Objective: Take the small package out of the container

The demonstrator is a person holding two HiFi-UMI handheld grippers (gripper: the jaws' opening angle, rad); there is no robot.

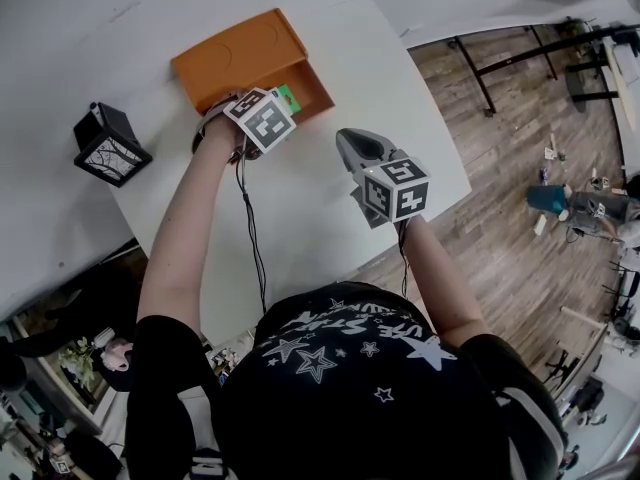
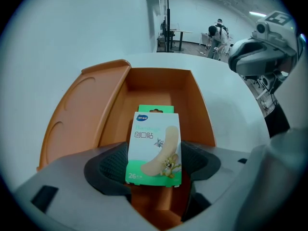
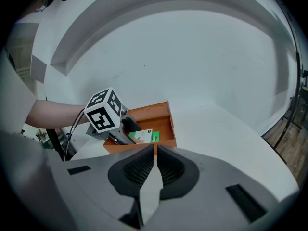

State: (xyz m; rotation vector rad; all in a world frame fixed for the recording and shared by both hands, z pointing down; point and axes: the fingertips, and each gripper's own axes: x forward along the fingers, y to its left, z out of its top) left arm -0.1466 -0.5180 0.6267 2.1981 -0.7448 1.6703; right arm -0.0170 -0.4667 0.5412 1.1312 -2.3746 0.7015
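An orange box with its lid folded back lies open on the white table. My left gripper is shut on a small green and white plaster package, held upright over the box's near end. The package also shows in the right gripper view, between the left gripper's jaws, and as a green corner in the head view. My right gripper hangs above the table to the right of the box, jaws shut on nothing.
A black lantern stands at the table's left edge. The table's right edge drops to a wooden floor with dark frame legs. A wall runs behind the table. A person is bent over far off.
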